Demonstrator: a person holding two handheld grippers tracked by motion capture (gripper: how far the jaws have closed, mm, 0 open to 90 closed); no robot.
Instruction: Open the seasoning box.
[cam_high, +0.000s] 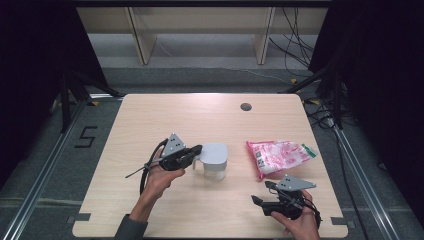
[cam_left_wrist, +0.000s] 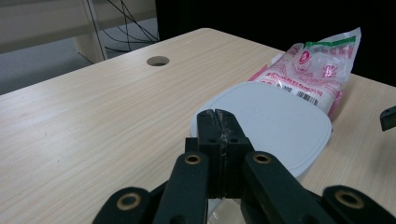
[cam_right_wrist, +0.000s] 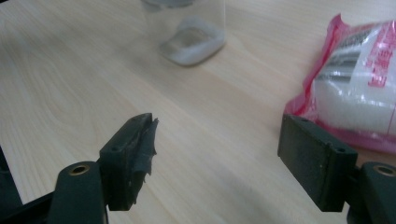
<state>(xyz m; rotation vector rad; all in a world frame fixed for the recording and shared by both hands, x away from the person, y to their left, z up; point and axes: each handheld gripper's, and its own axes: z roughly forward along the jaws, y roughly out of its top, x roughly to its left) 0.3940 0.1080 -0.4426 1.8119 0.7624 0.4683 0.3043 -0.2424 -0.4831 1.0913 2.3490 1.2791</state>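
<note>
Tub (cam_high: 215, 161) – clear, with grey lid (cam_left_wrist: 275, 122), stands near middle of bench (cam_high: 150, 120). Little white stuff at bottom of tub (cam_right_wrist: 189, 46). Left gripper (cam_high: 196, 150) sits at lid's left edge, jaws pressed together; in left gripper view tips (cam_left_wrist: 218, 122) lie over lid rim, nothing seen between them. Pink and white bag (cam_high: 278, 156) lies flat, just right of tub, apart from it. Right gripper (cam_high: 256, 200) low over bench near front edge – jaws spread wide, nothing in them. Bag (cam_right_wrist: 359, 84) near its right jaw.
</note>
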